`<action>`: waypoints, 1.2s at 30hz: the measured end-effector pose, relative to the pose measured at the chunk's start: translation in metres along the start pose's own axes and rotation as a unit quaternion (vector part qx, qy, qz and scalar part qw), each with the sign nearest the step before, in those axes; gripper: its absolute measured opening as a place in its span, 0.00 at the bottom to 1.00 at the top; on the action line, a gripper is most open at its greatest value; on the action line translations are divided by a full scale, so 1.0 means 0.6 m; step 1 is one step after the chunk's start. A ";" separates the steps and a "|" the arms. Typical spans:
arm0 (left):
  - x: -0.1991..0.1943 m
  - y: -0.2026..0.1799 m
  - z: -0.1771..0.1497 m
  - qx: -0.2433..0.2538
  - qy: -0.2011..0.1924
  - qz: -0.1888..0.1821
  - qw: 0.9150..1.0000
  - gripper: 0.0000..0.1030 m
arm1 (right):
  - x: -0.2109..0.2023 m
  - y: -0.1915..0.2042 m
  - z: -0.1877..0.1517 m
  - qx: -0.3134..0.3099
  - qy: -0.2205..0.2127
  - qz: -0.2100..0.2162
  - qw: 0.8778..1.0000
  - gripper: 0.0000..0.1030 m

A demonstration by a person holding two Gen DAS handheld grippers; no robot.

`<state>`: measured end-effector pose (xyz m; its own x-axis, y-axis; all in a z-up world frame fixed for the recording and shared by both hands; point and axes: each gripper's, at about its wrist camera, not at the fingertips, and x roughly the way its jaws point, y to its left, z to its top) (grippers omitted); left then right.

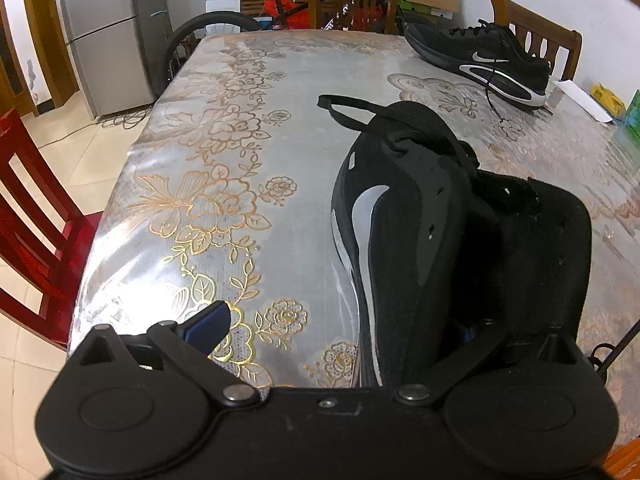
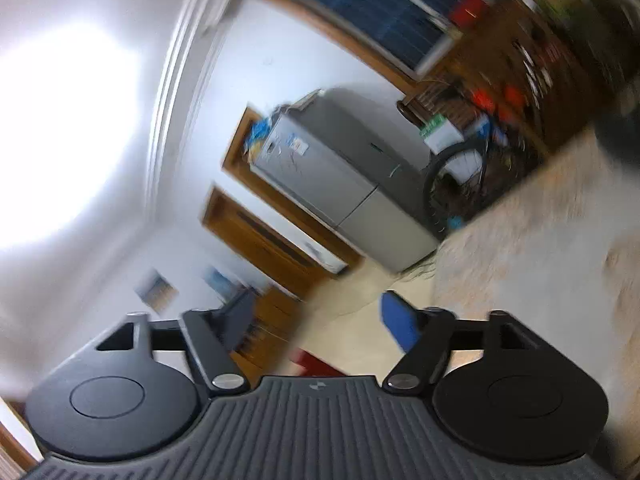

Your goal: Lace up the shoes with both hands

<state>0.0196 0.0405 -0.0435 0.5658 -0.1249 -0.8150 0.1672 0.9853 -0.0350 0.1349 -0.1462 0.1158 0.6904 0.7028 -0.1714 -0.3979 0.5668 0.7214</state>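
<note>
A black sneaker with a silver swoosh [image 1: 400, 232] lies tipped on its side on the flowered table [image 1: 240, 160], heel toward me. A loop of its black lace [image 1: 344, 108] trails off past the toe. My left gripper [image 1: 344, 320] is spread wide at the heel. Its left blue pad [image 1: 212, 326] stands clear of the shoe, and the right finger is hidden behind the shoe's collar. A second, laced black sneaker [image 1: 480, 56] rests at the far right corner. My right gripper [image 2: 316, 312] is open and empty, tilted, facing the room, with the table [image 2: 540, 240] to its right.
A red chair [image 1: 28, 208] stands at the table's left side and a wooden chair [image 1: 536, 36] behind the far shoe. A grey fridge [image 1: 108, 32] and a bicycle wheel [image 1: 208, 26] are beyond the far edge. Paper and small boxes [image 1: 608, 96] lie at the right.
</note>
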 end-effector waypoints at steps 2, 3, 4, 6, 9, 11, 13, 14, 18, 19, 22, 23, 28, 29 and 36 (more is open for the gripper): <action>0.000 0.000 -0.001 0.000 0.000 -0.001 1.000 1.00 | 0.020 0.024 -0.005 -0.143 0.081 -0.066 0.984 0.76; 0.001 0.001 -0.001 -0.001 0.000 -0.001 1.000 1.00 | 0.032 0.025 -0.023 -0.218 0.118 -0.100 0.964 0.76; 0.001 0.001 -0.001 -0.002 0.000 -0.002 1.000 1.00 | 0.042 0.014 -0.050 -0.275 0.154 -0.134 0.939 0.74; 0.001 0.001 -0.002 -0.004 -0.001 -0.001 1.000 1.00 | 0.053 -0.019 -0.095 -0.323 0.221 -0.168 0.905 0.61; 0.000 0.001 -0.003 -0.007 0.000 -0.001 1.000 1.00 | 0.056 -0.074 -0.142 -0.294 0.294 -0.175 0.892 0.37; 0.000 0.000 -0.002 -0.007 0.000 0.000 1.000 1.00 | 0.055 -0.091 -0.155 -0.256 0.291 -0.169 0.906 0.37; 0.000 -0.001 -0.002 -0.007 0.001 0.001 1.000 1.00 | 0.067 -0.098 -0.162 -0.245 0.281 -0.161 0.914 0.37; 0.000 -0.002 -0.002 -0.006 0.002 0.002 1.000 1.00 | 0.073 -0.098 -0.166 -0.243 0.280 -0.160 0.915 0.34; -0.002 -0.003 -0.002 -0.005 0.003 0.005 1.000 1.00 | 0.071 -0.087 -0.159 -0.204 0.270 -0.122 0.933 0.02; -0.002 -0.003 -0.002 -0.005 0.003 0.005 1.000 1.00 | 0.060 -0.086 -0.148 -0.161 0.263 -0.097 0.946 0.02; -0.003 -0.003 -0.003 -0.006 0.003 0.005 1.000 1.00 | 0.023 -0.083 -0.096 -0.003 0.193 0.026 0.981 0.02; -0.002 -0.003 -0.003 -0.006 0.002 0.005 1.000 1.00 | 0.010 -0.076 -0.077 0.032 0.163 0.063 0.984 0.02; -0.001 -0.002 -0.003 -0.006 0.001 0.005 1.000 1.00 | -0.044 -0.025 -0.001 -0.004 0.062 0.113 0.992 0.03; -0.001 -0.002 -0.003 -0.006 0.001 0.005 1.000 1.00 | -0.054 -0.015 0.012 -0.022 0.045 0.112 0.992 0.04; -0.002 -0.003 -0.004 -0.007 0.000 0.006 1.000 1.00 | -0.053 -0.019 -0.021 -0.158 0.065 -0.142 0.975 0.52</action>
<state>0.0167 0.0394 -0.0440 0.5672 -0.1137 -0.8157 0.1487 0.9883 -0.0343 0.1097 -0.1699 0.1045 0.7258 0.5348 -0.4326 -0.3824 0.8365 0.3925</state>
